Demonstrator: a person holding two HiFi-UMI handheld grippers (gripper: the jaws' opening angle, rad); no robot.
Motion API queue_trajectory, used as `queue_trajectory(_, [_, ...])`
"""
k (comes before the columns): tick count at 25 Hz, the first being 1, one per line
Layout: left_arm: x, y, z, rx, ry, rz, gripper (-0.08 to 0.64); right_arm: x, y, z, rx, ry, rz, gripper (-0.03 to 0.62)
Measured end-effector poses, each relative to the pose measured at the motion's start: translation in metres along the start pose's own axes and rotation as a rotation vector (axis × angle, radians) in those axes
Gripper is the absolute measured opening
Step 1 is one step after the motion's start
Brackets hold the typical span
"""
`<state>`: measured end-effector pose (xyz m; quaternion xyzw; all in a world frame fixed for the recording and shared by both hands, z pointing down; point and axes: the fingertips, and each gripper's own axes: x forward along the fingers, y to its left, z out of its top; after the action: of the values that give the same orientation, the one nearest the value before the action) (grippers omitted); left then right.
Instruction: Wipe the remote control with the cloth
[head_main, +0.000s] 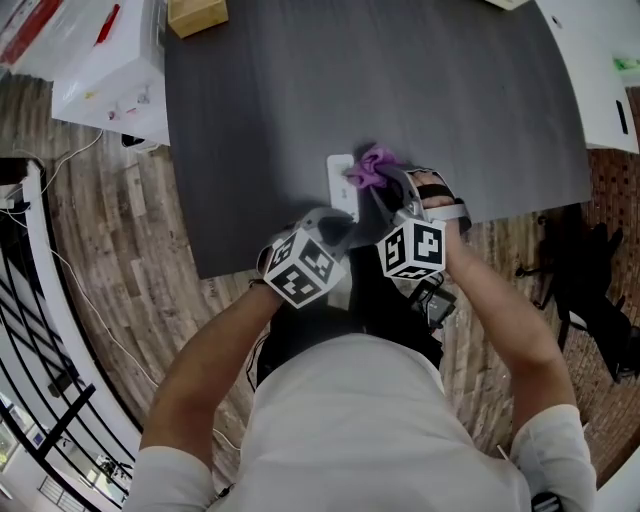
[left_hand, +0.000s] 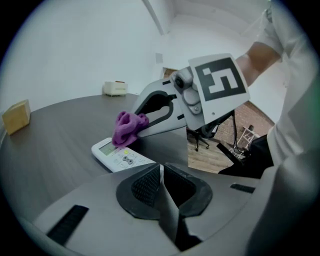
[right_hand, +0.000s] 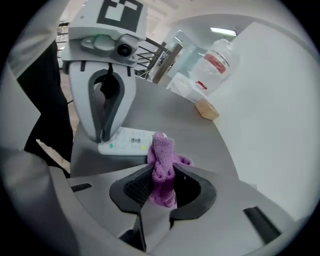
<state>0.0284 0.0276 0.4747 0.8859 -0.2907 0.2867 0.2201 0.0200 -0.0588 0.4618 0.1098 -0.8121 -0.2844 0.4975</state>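
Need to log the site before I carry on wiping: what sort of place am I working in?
Probably an office or lab workroom rather than a home: a large dark grey table, a wheeled office chair on the wood-pattern floor, and loose cables trailing beside the table.

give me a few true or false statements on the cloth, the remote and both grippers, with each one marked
1. The right gripper grips a purple cloth in its jaws. True.
2. The remote control is black. False: it is white.
3. The left gripper has its jaws wide open. False: they are together, with nothing between them.
4. The remote control lies on the dark grey table. True.
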Motion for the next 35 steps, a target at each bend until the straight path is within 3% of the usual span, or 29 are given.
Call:
queue_trajectory(3, [-0.001, -0.006, 0.011, 0.006, -0.034, -0.003, 0.006, 0.005, 0.001, 0.004, -0.002, -0.003, -0.005, 0.107])
queue_trajectory(5, [-0.016, 0.004, 0.021, 0.01, -0.084, 0.034, 0.006, 0.004, 0.0, 0.002, 0.004, 0.0, -0.011, 0.107])
queue_trajectory(8, [-0.043, 0.057, 0.032, -0.056, -0.135, 0.131, 0.005, -0.01, -0.011, -0.001, 0.075, 0.003, -0.065, 0.107])
queue_trajectory(10, [-0.045, 0.097, 0.037, -0.101, -0.101, 0.157, 0.005, -0.022, -0.011, 0.0, 0.081, 0.003, -0.108, 0.107])
queue_trajectory(12, [-0.034, 0.121, 0.044, -0.081, -0.021, 0.139, 0.005, -0.03, 0.002, 0.004, 0.035, 0.003, -0.114, 0.107])
queue_trajectory(15, [-0.01, 0.129, 0.055, 0.017, 0.084, 0.081, 0.005, -0.031, 0.02, 0.021, -0.055, -0.011, -0.12, 0.107])
queue_trajectory(21, [0.015, 0.106, 0.053, 0.099, 0.175, -0.122, 0.005, -0.018, 0.028, 0.049, -0.173, -0.038, -0.189, 0.107])
queue_trajectory(23, [0.019, 0.1, 0.043, 0.116, 0.213, -0.156, 0.005, -0.013, 0.032, 0.052, -0.2, -0.032, -0.195, 0.107])
queue_trajectory(27, [0.023, 0.095, 0.04, 0.055, 0.199, -0.174, 0.005, -0.014, 0.047, 0.053, -0.241, -0.025, -0.163, 0.107])
queue_trajectory(35, [0.026, 0.092, 0.042, -0.029, 0.181, -0.139, 0.003, -0.035, 0.078, 0.048, -0.269, -0.023, -0.113, 0.101])
